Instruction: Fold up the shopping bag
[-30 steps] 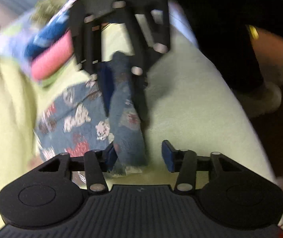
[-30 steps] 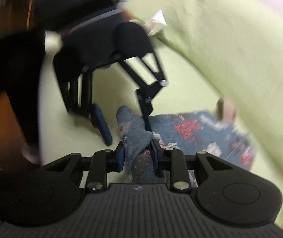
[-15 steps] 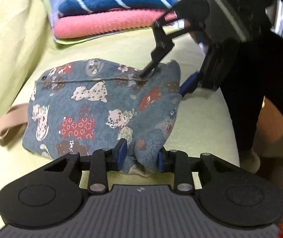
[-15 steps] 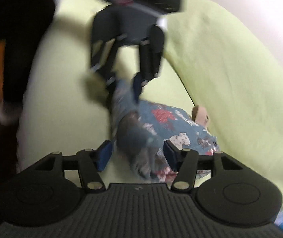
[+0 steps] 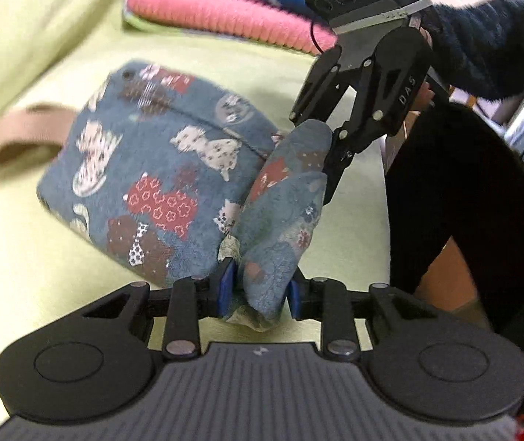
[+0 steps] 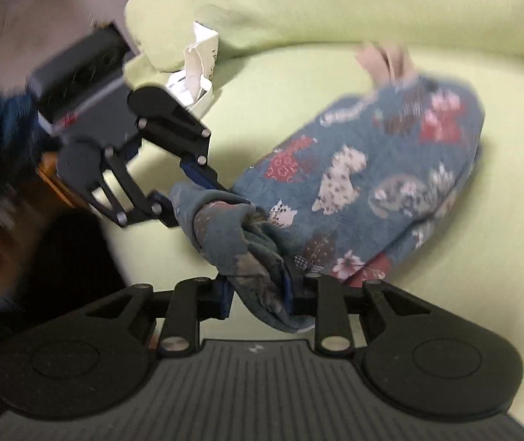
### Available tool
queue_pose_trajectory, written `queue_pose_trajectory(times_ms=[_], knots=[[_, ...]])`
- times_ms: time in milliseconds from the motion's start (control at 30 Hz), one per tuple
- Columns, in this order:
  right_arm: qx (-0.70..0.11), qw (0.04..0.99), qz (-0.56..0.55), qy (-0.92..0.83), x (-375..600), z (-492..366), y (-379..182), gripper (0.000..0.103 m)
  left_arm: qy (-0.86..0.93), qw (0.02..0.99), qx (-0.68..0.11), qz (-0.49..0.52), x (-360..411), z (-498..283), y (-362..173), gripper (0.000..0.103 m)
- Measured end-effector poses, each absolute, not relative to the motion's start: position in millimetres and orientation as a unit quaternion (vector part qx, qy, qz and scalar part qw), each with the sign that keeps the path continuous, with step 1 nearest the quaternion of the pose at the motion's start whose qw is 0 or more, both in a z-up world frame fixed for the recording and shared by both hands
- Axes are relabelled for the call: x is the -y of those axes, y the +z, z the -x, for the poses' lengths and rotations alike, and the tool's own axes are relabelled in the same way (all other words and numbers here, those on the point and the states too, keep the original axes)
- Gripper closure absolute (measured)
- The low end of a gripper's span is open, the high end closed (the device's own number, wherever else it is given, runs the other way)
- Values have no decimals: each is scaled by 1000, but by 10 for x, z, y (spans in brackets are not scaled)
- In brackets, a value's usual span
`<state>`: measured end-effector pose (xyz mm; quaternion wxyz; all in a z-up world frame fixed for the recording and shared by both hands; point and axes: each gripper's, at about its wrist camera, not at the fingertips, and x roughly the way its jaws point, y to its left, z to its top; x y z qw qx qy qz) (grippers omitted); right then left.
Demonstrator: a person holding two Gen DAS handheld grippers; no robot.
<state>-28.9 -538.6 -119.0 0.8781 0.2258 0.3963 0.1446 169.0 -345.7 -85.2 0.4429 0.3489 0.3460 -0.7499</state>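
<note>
The left gripper (image 5: 258, 290) has its blue-padded fingers closed tight on a fold of the shopping bag (image 5: 159, 183), low and near its own camera. The right gripper (image 6: 258, 296) is likewise clamped on the same fabric edge at its other end. The two grippers face each other, close together, each held by an arm in a dark blue sleeve (image 5: 490, 40).

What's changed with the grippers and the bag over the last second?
The left gripper, open a second ago, has shut on the shopping bag's near corner. The right gripper let go half a second ago and has regripped the other corner. The bag has stayed on the green cushion, with the folded clothes stacked behind.
</note>
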Motion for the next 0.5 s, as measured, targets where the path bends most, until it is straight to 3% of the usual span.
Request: queue_pose_trajectory(times_ms=[200, 267, 333, 400, 500], knots=[[-437, 799, -385, 150, 5856, 98, -1403, 79, -738, 416, -395, -355, 3587, -1788, -805, 70], [-437, 830, -311, 154, 5714, 115, -1280, 79, -739, 413, -390, -363, 3587, -1784, -802, 70], [-428, 867, -205, 148, 5461, 193, -1083, 73, -740, 414, -389, -361, 3574, -1799, -807, 70], [-397, 903, -89, 135, 5180, 369, -875, 40, -740, 416, -390, -356, 3560, -1826, -812, 70], [-348, 928, -1, 133, 5018, 425, -778, 41, -741, 414, -394, -352, 3562, -1870, -817, 70]])
